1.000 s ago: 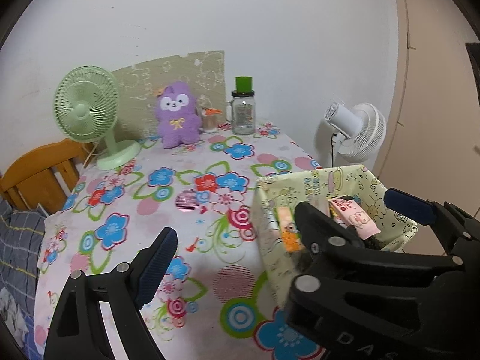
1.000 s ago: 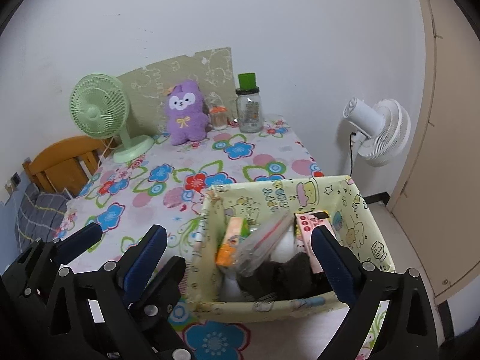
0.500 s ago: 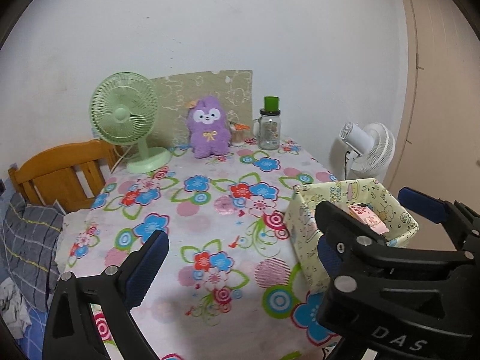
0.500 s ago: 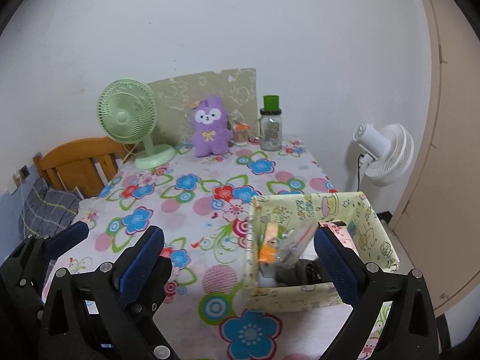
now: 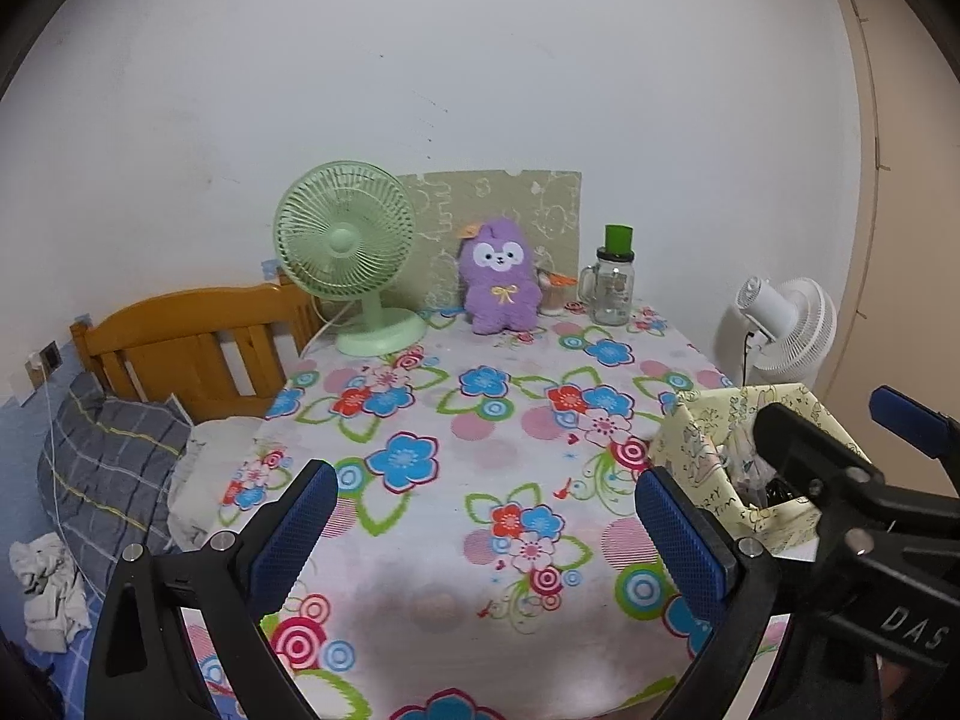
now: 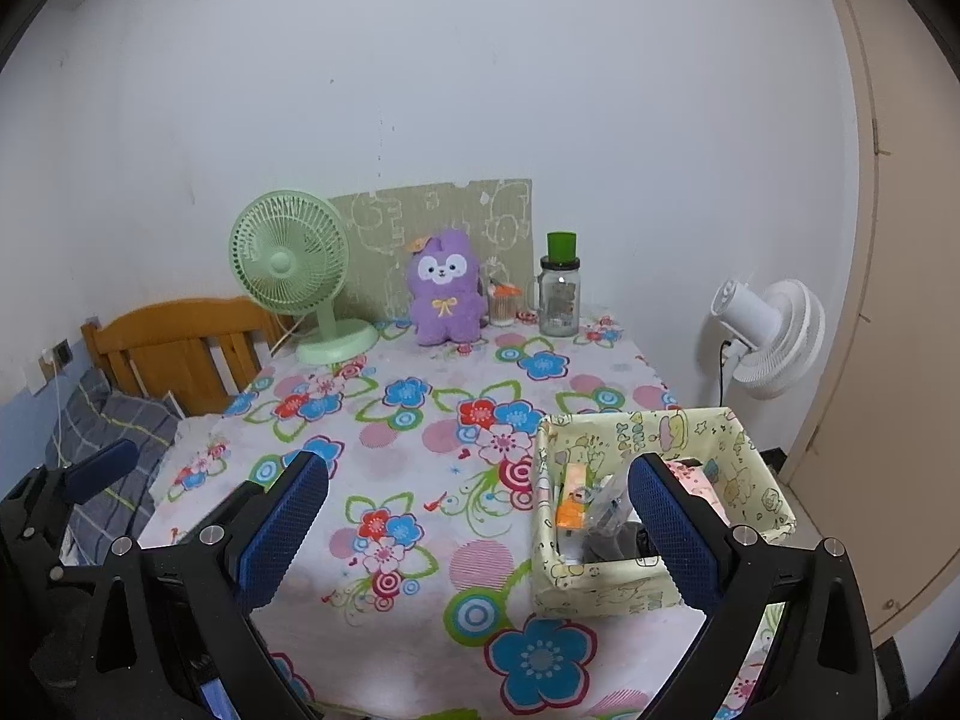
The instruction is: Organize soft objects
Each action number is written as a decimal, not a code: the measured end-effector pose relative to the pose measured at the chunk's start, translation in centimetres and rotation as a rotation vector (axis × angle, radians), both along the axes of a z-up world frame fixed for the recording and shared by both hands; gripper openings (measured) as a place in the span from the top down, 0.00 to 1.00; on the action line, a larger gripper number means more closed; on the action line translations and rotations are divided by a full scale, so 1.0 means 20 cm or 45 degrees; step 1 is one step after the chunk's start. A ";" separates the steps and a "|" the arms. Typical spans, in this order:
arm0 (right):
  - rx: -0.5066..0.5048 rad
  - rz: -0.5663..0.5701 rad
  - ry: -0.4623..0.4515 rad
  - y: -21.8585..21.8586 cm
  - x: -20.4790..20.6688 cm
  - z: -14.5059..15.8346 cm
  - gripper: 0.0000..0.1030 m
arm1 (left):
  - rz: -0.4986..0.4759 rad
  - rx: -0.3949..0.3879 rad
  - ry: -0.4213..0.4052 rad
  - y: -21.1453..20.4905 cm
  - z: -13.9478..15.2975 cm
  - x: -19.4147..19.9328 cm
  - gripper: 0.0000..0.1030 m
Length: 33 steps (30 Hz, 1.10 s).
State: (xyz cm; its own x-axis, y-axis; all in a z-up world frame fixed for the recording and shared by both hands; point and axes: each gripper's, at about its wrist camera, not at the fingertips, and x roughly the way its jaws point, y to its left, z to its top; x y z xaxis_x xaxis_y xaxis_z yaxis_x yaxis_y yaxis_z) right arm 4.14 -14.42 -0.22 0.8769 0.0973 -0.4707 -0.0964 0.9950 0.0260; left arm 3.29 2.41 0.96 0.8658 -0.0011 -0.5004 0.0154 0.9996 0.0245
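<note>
Flowered cloth in pink, blue and red covers the table (image 6: 420, 420), and the soft things lie at opposite ends of it. A purple plush toy (image 6: 445, 287) sits upright at the far edge, against a patterned board (image 6: 456, 210) that leans on the wall. On one side of it stands a green desk fan (image 6: 294, 276) at the far left corner; on the other a small cup (image 6: 503, 306) and a glass jar (image 6: 559, 294) with a green lid. A pale yellow fabric basket (image 6: 744, 450) stands at the near right corner, holding an orange packet (image 6: 570, 504), a clear bag and some dark items I cannot name.

The left gripper (image 5: 486, 516) hangs above the near edge with its blue pads spread wide and nothing between them. The right gripper (image 6: 480, 516) is likewise spread wide and empty, its right pad in front of the basket.

A white fan (image 6: 768, 336) stands beyond the right edge, a wooden headboard (image 6: 174, 348) beyond the left.
</note>
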 end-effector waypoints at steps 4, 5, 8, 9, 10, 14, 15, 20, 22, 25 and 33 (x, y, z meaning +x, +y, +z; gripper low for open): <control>0.007 -0.017 -0.021 0.00 -0.03 0.02 0.01 | -0.003 -0.003 -0.024 0.04 0.03 -0.03 0.02; 0.007 -0.021 -0.025 0.00 -0.04 0.02 0.01 | -0.005 -0.005 -0.028 0.04 0.03 -0.04 0.02; 0.008 -0.041 -0.041 -0.01 -0.06 0.04 0.01 | -0.006 -0.013 -0.039 0.07 0.04 -0.05 0.02; 0.009 -0.043 -0.045 -0.01 -0.07 0.04 0.01 | -0.005 -0.016 -0.042 0.07 0.04 -0.06 0.02; 0.009 -0.046 -0.050 -0.01 -0.08 0.04 0.01 | -0.003 -0.020 -0.044 0.08 0.05 -0.06 0.02; 0.008 -0.048 -0.069 -0.02 -0.11 0.06 0.00 | 0.004 -0.031 -0.053 0.09 0.06 -0.07 0.02; 0.010 -0.047 -0.072 -0.02 -0.12 0.06 0.00 | 0.008 -0.033 -0.054 0.10 0.06 -0.08 0.02; 0.015 -0.046 -0.077 -0.02 -0.12 0.06 0.00 | 0.020 -0.035 -0.070 0.10 0.07 -0.09 0.02; 0.018 -0.043 -0.084 -0.03 -0.13 0.07 0.00 | 0.023 -0.035 -0.080 0.10 0.08 -0.10 0.02; 0.022 -0.043 -0.094 -0.04 -0.14 0.07 0.00 | 0.019 -0.038 -0.090 0.09 0.09 -0.11 0.02; 0.032 -0.046 -0.092 -0.06 -0.16 0.07 0.00 | 0.003 -0.054 -0.102 0.08 0.10 -0.13 0.02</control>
State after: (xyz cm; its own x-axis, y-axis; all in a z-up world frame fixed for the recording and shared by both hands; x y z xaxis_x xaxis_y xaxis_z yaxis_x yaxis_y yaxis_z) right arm 0.96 -15.58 1.27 0.9117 0.0755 -0.4039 -0.0626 0.9970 0.0451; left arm 0.75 3.98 2.97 0.9031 -0.0186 -0.4291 0.0126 0.9998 -0.0169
